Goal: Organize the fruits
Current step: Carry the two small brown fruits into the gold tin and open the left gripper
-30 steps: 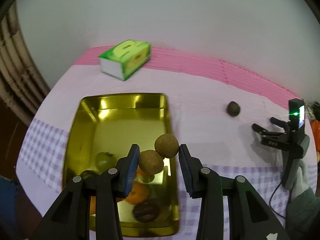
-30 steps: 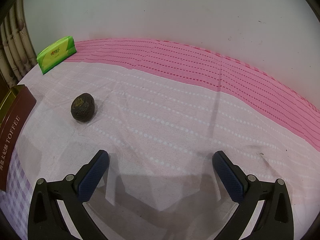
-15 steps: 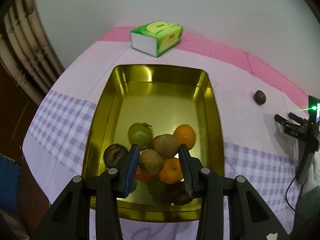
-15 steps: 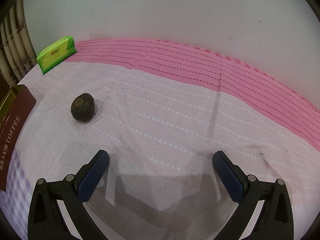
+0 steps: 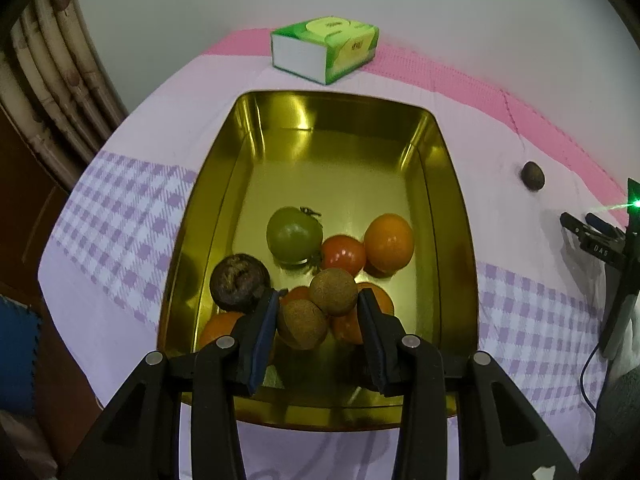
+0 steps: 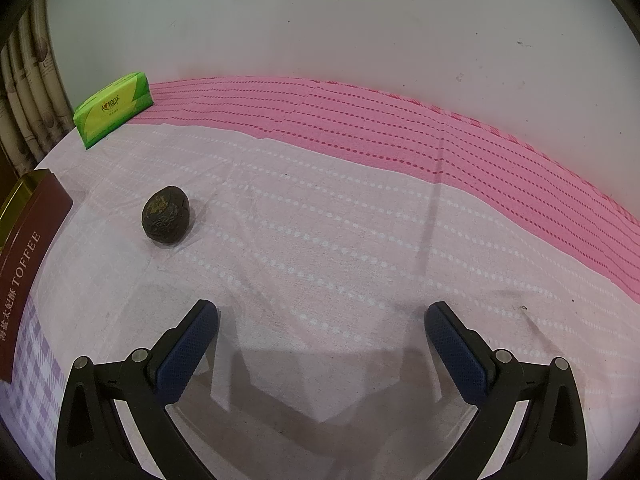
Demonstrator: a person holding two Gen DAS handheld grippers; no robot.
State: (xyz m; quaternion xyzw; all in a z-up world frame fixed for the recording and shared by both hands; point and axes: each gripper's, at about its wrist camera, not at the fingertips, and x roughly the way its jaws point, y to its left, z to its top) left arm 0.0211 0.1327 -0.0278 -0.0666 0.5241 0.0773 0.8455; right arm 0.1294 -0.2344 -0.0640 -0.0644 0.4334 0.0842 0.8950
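Observation:
My left gripper [image 5: 318,320] is shut on a pair of joined brown round fruits [image 5: 316,312] and holds them over the near end of the gold tin tray [image 5: 456,184]. In the tray lie a green tomato [image 5: 294,234], a red tomato [image 5: 343,255], oranges [image 5: 388,242] and a dark wrinkled fruit [image 5: 239,283]. Another dark wrinkled fruit [image 6: 166,215] lies on the cloth to the right of the tray; it also shows in the left wrist view [image 5: 533,176]. My right gripper [image 6: 320,334] is open and empty, low over the cloth, to the right of and nearer than that fruit.
A green tissue box [image 5: 325,49] stands behind the tray; the right wrist view shows it too [image 6: 113,109]. The tray's maroon TOFFEE side [image 6: 28,256] is at that view's left edge. A wall runs along the table's back. Curtain folds hang at the left.
My left gripper has carried the brown fruits leftward from the tray's right rim to over the fruit pile inside it. The right gripper has not moved.

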